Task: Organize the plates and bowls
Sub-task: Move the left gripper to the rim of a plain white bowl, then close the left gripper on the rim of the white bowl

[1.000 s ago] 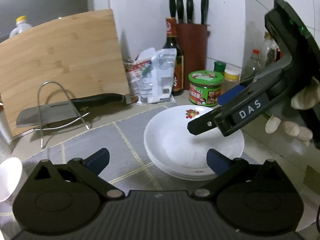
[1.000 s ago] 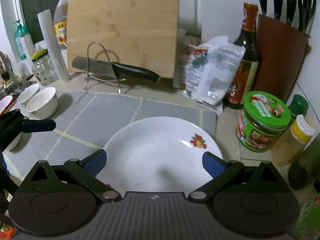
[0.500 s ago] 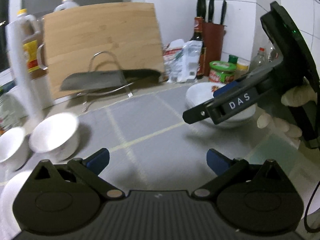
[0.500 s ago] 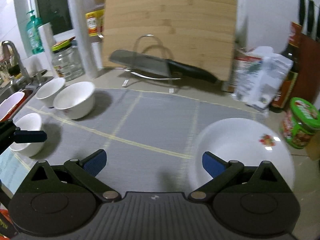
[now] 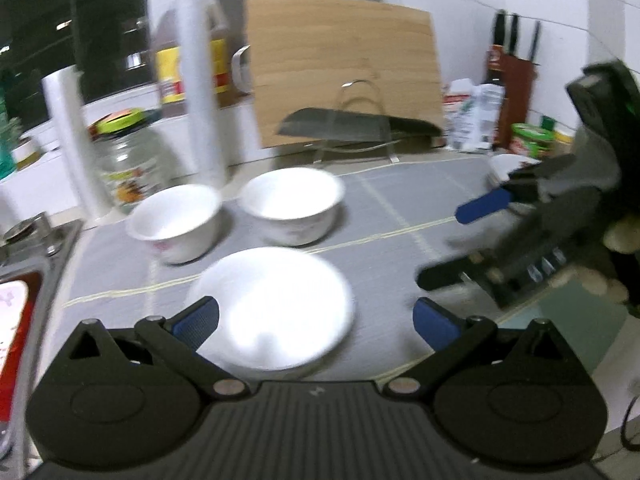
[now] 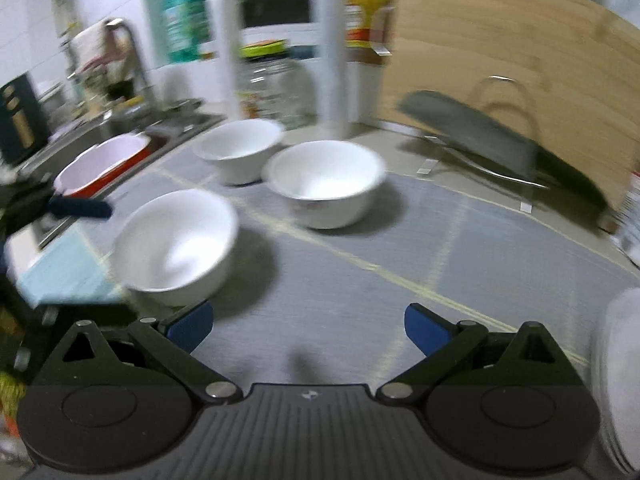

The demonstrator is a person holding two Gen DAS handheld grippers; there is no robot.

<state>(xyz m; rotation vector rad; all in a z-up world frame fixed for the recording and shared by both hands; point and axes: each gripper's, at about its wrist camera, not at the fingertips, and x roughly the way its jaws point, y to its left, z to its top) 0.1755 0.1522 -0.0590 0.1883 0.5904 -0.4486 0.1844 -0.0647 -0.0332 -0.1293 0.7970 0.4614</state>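
Three white bowls stand on the grey mat [image 5: 400, 216]. The nearest bowl [image 5: 276, 312] lies between the open fingers of my left gripper [image 5: 316, 320]; it also shows in the right wrist view [image 6: 176, 244]. Two more bowls [image 5: 294, 204] [image 5: 176, 220] stand behind it, also seen in the right wrist view [image 6: 326, 182] [image 6: 240, 148]. My right gripper [image 6: 306, 328] is open and empty over bare mat; it shows at the right of the left wrist view [image 5: 460, 244]. The stacked white plates [image 6: 620, 380] sit at the far right edge.
A bamboo cutting board [image 5: 344, 68] leans at the back with a cleaver on a wire rack [image 5: 352, 128] before it. A glass jar [image 5: 128, 160], oil bottles [image 5: 188, 52] and paper rolls stand at back left. The sink with a red-rimmed dish [image 6: 104, 164] is left.
Both grippers have swung left, away from the plates and toward the bowls. The nearest bowl now lies between my left gripper's fingers. Both stay open.
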